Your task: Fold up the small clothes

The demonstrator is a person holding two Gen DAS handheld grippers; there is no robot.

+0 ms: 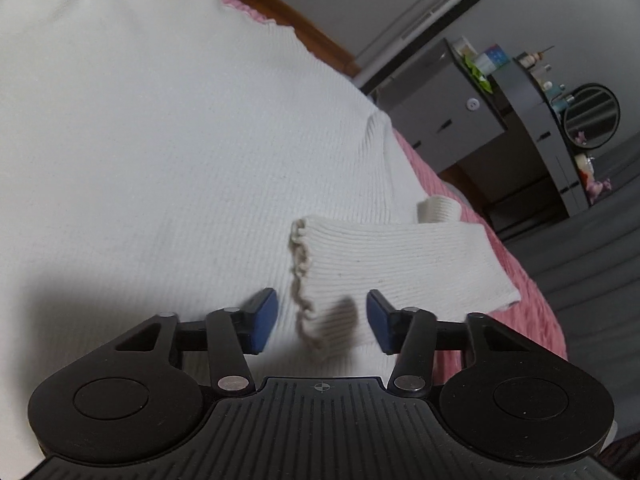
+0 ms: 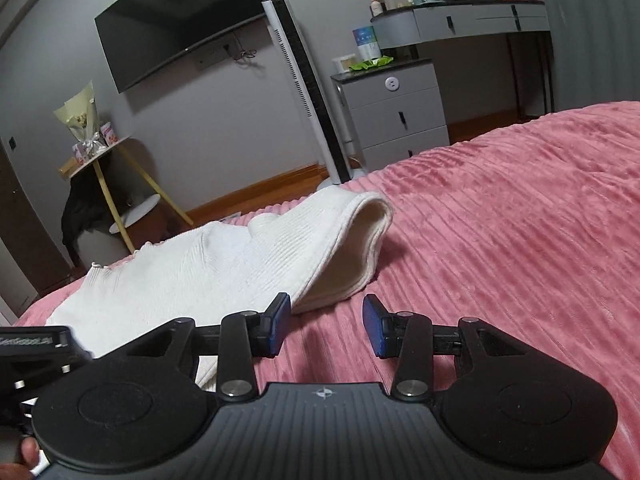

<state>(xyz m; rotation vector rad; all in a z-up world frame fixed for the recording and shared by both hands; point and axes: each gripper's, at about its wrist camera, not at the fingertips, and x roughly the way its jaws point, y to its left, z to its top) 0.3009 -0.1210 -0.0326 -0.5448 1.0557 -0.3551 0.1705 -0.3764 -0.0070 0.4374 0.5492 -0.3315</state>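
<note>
The white top (image 1: 160,140) is running off the left and upper edges of my left wrist view, so I am not seeing its full outline. My left tool (image 1: 322,322) body is covering the garment's near part. In my right wrist view, my right tool (image 2: 326,326) is hiding the near bedspread (image 2: 500,220), and the top's near end is disappearing behind it. The small bottles on the dresser (image 2: 460,20) are staying too small to tell apart.
</note>
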